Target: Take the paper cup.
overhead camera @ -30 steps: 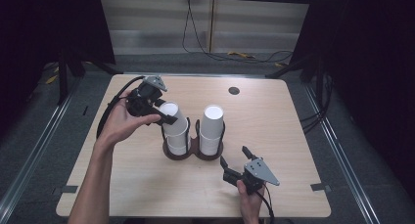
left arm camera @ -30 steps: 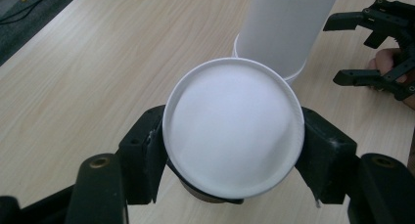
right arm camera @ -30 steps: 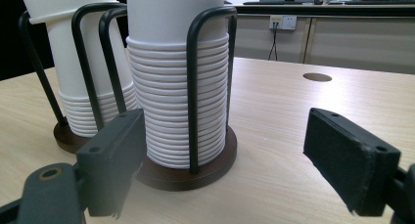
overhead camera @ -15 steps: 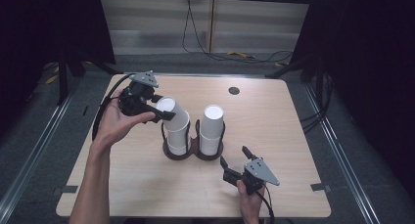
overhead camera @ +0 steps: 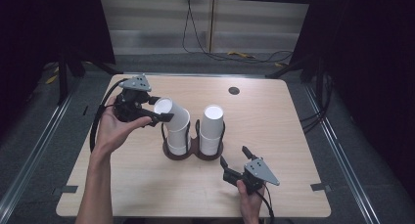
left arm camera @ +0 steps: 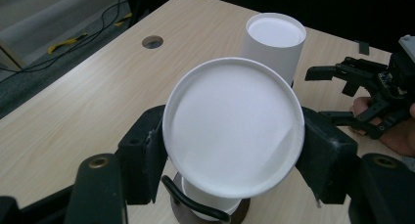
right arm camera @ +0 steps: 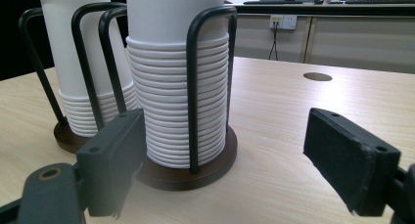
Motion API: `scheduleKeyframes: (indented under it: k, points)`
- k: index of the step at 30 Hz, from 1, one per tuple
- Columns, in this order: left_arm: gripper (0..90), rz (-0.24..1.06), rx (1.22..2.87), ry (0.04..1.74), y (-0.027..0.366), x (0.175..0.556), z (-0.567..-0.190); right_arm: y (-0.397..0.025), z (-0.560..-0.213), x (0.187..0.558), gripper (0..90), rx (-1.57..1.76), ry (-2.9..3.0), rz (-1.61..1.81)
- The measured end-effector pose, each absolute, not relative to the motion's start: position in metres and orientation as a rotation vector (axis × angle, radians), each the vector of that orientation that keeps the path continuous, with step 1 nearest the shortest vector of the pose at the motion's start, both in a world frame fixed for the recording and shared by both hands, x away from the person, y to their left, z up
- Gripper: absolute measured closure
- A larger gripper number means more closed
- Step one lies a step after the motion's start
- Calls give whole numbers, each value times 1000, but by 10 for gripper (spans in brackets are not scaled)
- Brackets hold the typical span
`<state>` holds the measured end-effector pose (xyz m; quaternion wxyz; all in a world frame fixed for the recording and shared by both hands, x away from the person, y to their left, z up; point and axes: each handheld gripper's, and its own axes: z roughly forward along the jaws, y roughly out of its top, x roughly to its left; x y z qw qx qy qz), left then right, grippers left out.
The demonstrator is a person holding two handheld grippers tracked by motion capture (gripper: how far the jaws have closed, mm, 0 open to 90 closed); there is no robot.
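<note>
The left claw (left arm camera: 230,150) pinches the top paper cup (overhead camera: 172,114) by its sides, tilted off the left stack (overhead camera: 177,138) — likely to separate it — while the right claw (overhead camera: 238,164) waits spread above the counter (overhead camera: 293,136).

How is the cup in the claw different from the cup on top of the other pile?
The cup in the left claw is tilted, leaning off its pile; the top cup of the other stack stands straight. The tilted cup is squeezed between the claw's pads; the straight one is touched by nothing, and the right claw rests open on the table. Both are white paper cups, bottom up, on stacks in a dark wire holder.
</note>
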<state>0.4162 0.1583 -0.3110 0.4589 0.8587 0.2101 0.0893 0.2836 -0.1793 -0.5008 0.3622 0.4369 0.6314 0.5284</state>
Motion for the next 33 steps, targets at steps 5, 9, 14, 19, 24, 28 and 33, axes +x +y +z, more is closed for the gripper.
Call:
scheduleKeyframes:
  k: [5, 9, 14, 19, 24, 28, 33]
  points:
    - [345, 220, 2082, 517, 162, 410, -313, -179, -501, 284, 157, 1125, 1626, 1360]
    - [345, 217, 2049, 507, 164, 405, -317, -179, -501, 284, 157, 1123, 1630, 1364]
    - [346, 205, 2021, 494, 165, 400, -319, -179, -501, 284, 157, 1125, 1625, 1364]
    - [346, 197, 1994, 488, 166, 394, -321, -179, -501, 284, 155, 1128, 1627, 1365]
    - [346, 182, 1985, 469, 166, 387, -328, -180, -501, 285, 151, 1131, 1633, 1375]
    - [346, 170, 1970, 442, 165, 377, -332, -180, -501, 285, 139, 1122, 1657, 1396]
    - [345, 163, 1967, 428, 163, 372, -339, -177, -500, 284, 132, 1096, 1714, 1435]
